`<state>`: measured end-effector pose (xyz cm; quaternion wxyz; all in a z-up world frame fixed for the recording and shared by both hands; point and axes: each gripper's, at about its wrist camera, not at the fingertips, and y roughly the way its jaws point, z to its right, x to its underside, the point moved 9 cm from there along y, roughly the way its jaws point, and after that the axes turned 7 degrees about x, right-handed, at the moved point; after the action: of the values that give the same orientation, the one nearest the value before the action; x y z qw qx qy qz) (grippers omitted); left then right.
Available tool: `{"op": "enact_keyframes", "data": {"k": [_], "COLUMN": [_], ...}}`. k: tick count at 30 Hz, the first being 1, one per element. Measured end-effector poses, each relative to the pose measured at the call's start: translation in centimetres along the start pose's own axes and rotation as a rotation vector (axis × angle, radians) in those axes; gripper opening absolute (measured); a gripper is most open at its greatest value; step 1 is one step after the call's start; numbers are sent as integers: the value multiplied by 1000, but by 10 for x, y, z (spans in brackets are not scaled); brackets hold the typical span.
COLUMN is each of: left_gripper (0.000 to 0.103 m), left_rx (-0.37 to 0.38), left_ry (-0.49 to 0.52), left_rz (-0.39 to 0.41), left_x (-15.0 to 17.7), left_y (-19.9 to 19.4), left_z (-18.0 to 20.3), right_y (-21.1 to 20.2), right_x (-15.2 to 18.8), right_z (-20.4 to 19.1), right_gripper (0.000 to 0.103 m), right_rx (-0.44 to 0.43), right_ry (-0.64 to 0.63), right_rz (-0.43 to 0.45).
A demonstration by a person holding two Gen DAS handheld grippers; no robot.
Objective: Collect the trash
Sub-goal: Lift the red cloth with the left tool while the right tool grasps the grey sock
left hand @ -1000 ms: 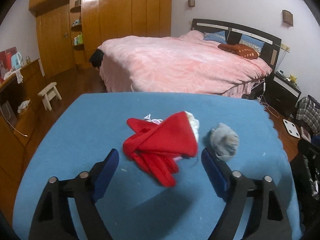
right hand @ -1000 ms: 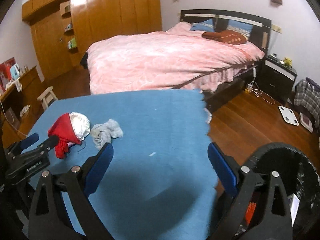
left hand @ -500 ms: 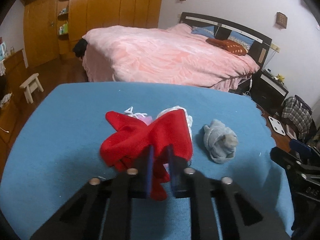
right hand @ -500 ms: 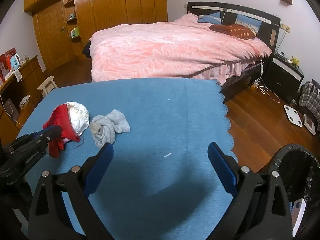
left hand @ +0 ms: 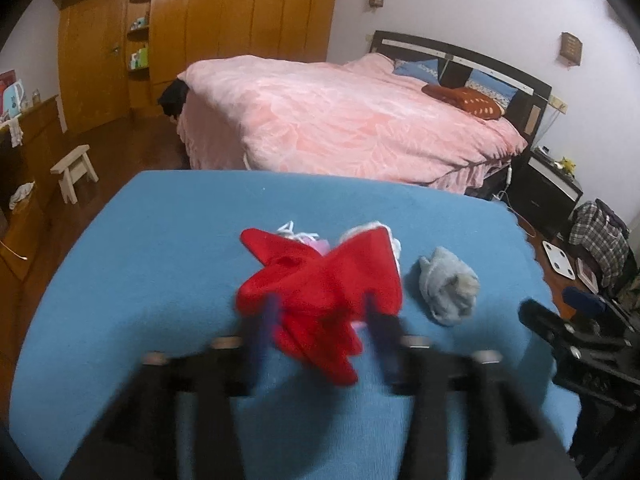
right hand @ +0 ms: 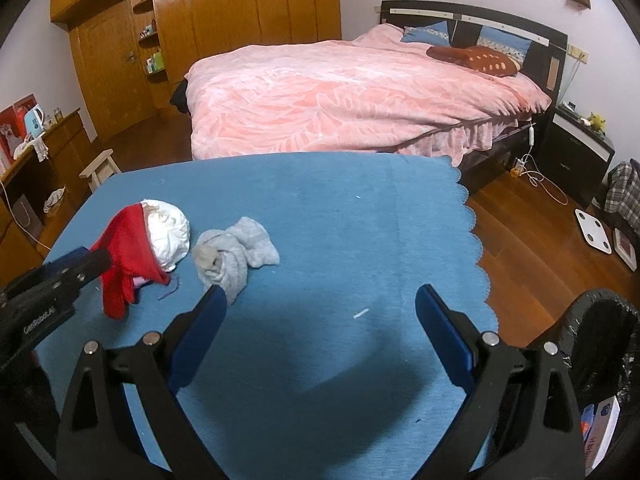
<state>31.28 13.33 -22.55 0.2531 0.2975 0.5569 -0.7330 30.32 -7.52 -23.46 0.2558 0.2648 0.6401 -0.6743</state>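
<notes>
A red cloth (left hand: 320, 292) lies crumpled on the blue table (left hand: 160, 240), over a white crumpled wad (right hand: 168, 232). A grey sock ball (left hand: 448, 290) lies to its right. My left gripper (left hand: 320, 332) is blurred by motion; its jaws stand partly apart on either side of the red cloth's near end. It also shows in the right wrist view (right hand: 86, 264), at the red cloth (right hand: 124, 256). My right gripper (right hand: 320, 320) is open and empty above the table, with the grey sock (right hand: 236, 252) just beyond its left finger.
A black trash bin (right hand: 600, 360) stands at the table's right, below my right gripper. A small white scrap (right hand: 361, 313) lies on the blue cloth. A pink bed (right hand: 340, 92) is behind the table, with a wooden wardrobe and a stool (left hand: 74, 170) at the left.
My left gripper shut at the red cloth half a second ago and its jaws now stand apart again. My right gripper swung left over the table, away from the bin.
</notes>
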Motion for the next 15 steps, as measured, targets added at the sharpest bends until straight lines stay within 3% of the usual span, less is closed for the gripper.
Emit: {"op": "enact_keyframes", "data": {"k": [5,7,9,15], "left_gripper": [51,23,10,9], "left_rx": [32,65,73,108], "left_ry": [-14,-11,-3,-19], "left_rz": [-55,-65,-52,45], "left_x": [5,10,10,0], "left_y": [27,33,30,-6], "left_z": [1,4,6,7], "right_y": [2,3,4,5], "right_x": [1,1,2,3], "right_z": [2,2,1,2], "right_gripper": [93,93,93,93], "right_rx": [8,8,7,1], "right_ry": [-9,-18,-22,-12], "right_rz": [-5,-6,-10,-9]}}
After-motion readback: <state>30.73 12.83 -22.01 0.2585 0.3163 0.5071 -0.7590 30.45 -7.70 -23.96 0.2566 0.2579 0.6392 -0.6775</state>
